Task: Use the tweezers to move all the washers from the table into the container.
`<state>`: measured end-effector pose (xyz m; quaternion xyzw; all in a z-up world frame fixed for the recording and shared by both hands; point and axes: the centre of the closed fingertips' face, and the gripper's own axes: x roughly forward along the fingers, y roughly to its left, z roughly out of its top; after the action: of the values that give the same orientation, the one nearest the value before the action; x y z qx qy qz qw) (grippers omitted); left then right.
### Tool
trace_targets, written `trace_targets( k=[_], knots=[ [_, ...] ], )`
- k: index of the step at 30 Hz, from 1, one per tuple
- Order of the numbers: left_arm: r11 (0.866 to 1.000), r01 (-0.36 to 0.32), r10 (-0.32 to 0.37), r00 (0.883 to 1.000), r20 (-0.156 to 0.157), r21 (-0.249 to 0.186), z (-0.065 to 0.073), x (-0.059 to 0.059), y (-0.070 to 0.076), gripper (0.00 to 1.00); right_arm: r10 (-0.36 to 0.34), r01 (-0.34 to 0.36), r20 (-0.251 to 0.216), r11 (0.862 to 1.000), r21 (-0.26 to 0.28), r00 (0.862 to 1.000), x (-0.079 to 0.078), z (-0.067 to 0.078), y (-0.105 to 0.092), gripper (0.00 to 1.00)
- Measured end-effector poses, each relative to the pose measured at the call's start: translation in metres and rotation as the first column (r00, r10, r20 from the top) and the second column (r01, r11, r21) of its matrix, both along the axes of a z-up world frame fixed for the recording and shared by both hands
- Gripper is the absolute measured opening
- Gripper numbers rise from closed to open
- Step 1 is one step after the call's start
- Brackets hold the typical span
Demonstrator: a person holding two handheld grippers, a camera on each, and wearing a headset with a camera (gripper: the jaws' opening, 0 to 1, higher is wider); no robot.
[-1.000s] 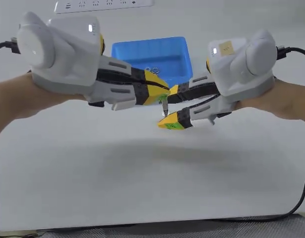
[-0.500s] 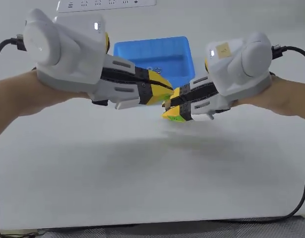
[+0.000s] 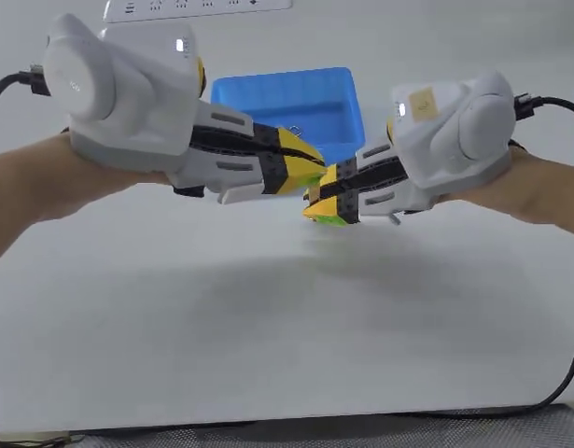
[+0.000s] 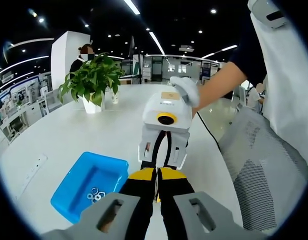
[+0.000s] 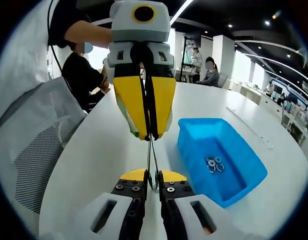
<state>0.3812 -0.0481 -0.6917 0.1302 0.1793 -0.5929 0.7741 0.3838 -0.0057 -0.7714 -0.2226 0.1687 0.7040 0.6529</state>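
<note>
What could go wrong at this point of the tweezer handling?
Both the left gripper and right gripper pinch the thin tweezers in mid-air; an early release or a pull apart could drop or bend them. The container sits just beyond the grippers, so a swing might knock it.

The container is bright blue, the washers silvery, the table white.

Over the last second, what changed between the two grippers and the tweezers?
The right gripper closed its jaws. A second ago they gaped around the tweezers hanging from the left gripper; now they are shut on them, tip to tip with the left gripper. The left gripper kept its hold. The blue container and the washers in it stayed put.
</note>
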Motion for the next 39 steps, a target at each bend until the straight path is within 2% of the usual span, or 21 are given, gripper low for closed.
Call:
trace_targets(
  k=[2,4,6,11,15,17,21,24,27,29,32,34,36,37,39],
  knots=[
    [1.0,-0.005,0.005,1.0,-0.001,0.001,0.0,0.001,0.0,0.05,-0.003,0.003,0.001,1.0,0.0,1.0,0.0,0.0,0.0,0.09],
    [1.0,-0.027,0.027,0.999,-0.037,-0.009,0.0,0.001,0.001,0.06,-0.01,0.01,0.0,1.0,-0.004,1.0,0.0,0.0,0.001,0.09],
    [1.0,-0.027,0.027,0.999,-0.032,-0.002,0.0,0.0,0.002,0.06,-0.009,0.009,-0.001,1.0,-0.009,1.0,-0.001,0.001,0.001,0.09],
    [0.998,-0.058,0.058,0.996,-0.06,0.0,0.0,0.0,0.005,0.12,-0.033,0.033,-0.018,0.999,0.018,0.999,0.0,0.01,0.004,0.09],
    [0.997,-0.074,0.074,0.996,-0.049,0.005,0.005,-0.002,0.01,0.16,-0.052,0.053,-0.024,0.998,0.026,0.998,0.002,0.015,0.004,0.09],
    [0.996,-0.084,0.084,0.996,-0.036,0.008,0.007,-0.002,0.012,0.22,-0.063,0.064,-0.033,0.997,0.035,0.997,0.002,0.018,0.004,0.09],
    [0.994,-0.113,0.112,0.993,-0.041,0.0,0.014,-0.005,0.021,0.26,-0.076,0.078,-0.038,0.996,0.039,0.996,0.001,0.022,0.003,0.09],
    [0.989,-0.145,0.144,0.989,-0.033,-0.017,0.023,-0.01,0.029,0.31,-0.077,0.078,-0.036,0.996,0.036,0.996,-0.001,0.028,0.0,0.09],
    [0.984,-0.172,0.17,0.984,-0.047,-0.052,0.032,-0.015,0.035,0.34,-0.079,0.08,-0.034,0.996,0.043,0.996,-0.001,0.036,-0.003,0.09],
    [0.982,-0.185,0.183,0.982,-0.038,-0.043,0.032,-0.02,0.04,0.36,-0.084,0.086,-0.043,0.995,0.052,0.996,0.0,0.041,-0.003,0.09],
    [0.977,-0.214,0.213,0.976,-0.048,-0.023,0.026,-0.024,0.051,0.4,-0.096,0.098,-0.047,0.993,0.061,0.994,0.002,0.049,-0.004,0.09],
    [0.968,-0.244,0.24,0.968,-0.073,-0.051,0.027,-0.026,0.058,0.42,-0.1,0.103,-0.049,0.992,0.066,0.994,0.003,0.054,-0.005,0.09],
    [0.959,-0.274,0.269,0.961,-0.07,-0.075,0.03,-0.027,0.066,0.42,-0.102,0.105,-0.044,0.992,0.07,0.994,0.005,0.061,-0.005,0.09],
    [0.954,-0.288,0.281,0.956,-0.083,-0.08,0.029,-0.028,0.071,0.43,-0.101,0.104,-0.045,0.992,0.074,0.994,0.006,0.064,-0.005,0.09],
    [0.952,-0.296,0.291,0.954,-0.077,-0.075,0.028,-0.029,0.077,0.44,-0.099,0.102,-0.036,0.992,0.077,0.994,0.009,0.071,-0.004,0.09]
  ],
)
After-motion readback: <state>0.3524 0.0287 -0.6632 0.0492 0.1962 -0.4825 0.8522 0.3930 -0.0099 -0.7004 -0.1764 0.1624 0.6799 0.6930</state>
